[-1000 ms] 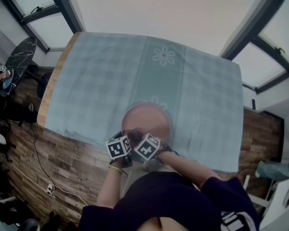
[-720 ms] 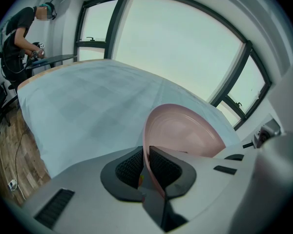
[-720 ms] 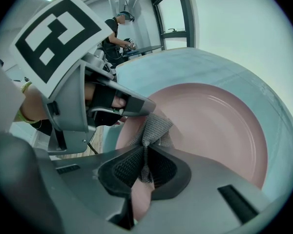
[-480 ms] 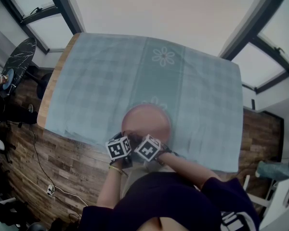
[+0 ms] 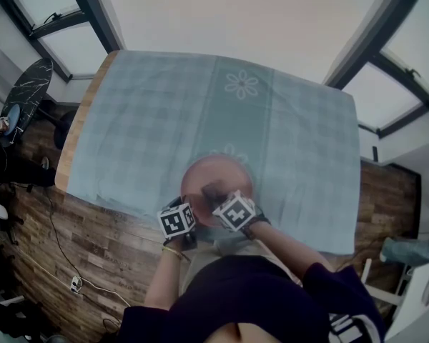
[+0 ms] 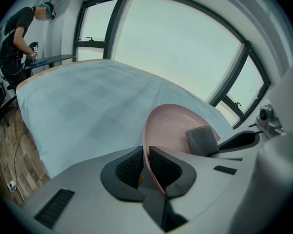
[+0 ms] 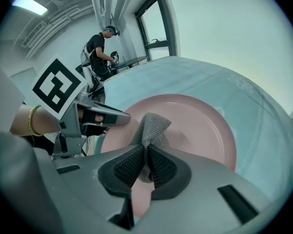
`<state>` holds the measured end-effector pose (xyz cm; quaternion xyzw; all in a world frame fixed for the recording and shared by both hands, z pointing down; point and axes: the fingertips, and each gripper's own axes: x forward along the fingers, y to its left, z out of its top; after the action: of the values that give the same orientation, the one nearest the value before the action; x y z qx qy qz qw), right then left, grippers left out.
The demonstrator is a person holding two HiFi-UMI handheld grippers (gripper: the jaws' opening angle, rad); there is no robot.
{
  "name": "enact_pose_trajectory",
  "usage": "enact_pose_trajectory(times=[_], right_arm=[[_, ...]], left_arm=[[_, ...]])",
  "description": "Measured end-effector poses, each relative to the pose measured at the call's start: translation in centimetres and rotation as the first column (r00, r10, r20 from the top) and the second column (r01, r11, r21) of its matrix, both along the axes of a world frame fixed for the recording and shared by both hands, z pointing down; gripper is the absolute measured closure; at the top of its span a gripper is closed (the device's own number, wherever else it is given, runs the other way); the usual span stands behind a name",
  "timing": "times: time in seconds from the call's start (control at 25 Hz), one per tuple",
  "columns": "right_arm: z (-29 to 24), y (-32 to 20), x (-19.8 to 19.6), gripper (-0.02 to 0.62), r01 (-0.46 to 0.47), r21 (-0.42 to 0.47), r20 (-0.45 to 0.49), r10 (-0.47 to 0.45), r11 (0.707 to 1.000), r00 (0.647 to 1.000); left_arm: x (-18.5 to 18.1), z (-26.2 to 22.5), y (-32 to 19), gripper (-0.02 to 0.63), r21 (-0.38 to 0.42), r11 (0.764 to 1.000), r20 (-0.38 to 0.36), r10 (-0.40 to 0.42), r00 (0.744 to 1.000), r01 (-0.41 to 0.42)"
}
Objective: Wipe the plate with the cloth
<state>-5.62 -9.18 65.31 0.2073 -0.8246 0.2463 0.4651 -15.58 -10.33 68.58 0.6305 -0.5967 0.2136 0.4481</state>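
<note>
Right gripper (image 7: 146, 164), clamping the cloth (image 7: 153, 126), now moves fwd onto the plate (image 7: 205, 130) at the near edge of the counter (image 5: 143, 120); your left gripper (image 6: 145, 165) pinches the rim, so wiping's begun

**Finishes around the plate (image 7: 205, 130)**

Plate: pink, smooth, softly glossy. Over it, grey cloth (image 7: 154, 125): coarse open knit, matt. Beneath the plate, tablecloth (image 5: 143, 120): matt woven check. At the plate's near rim, left gripper (image 6: 146, 155) and right gripper (image 7: 146, 155): matt grey plastic, black ribbed pads. Far below the plate, wood-plank floor (image 5: 107, 241).
</note>
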Motion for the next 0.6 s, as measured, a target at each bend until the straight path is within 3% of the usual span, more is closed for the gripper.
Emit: enact_pose_trajectory(times=[0.36, 0.6], right_arm=[[0.9, -4.1, 6.5, 0.563, -0.1, 0.06, -0.154, 0.108, 0.993, 0.982], [1.7, -5.6, 9.1, 0.563, -0.115, 0.098, -0.243, 0.136, 0.988, 0.96]], left_arm=[[0.0, 0.0, 0.0, 0.558, 0.01, 1.0, 0.003, 0.01, 1.0, -0.01], [0.1, 0.0, 0.0, 0.558, 0.007, 1.0, -0.002, 0.014, 1.0, -0.014]])
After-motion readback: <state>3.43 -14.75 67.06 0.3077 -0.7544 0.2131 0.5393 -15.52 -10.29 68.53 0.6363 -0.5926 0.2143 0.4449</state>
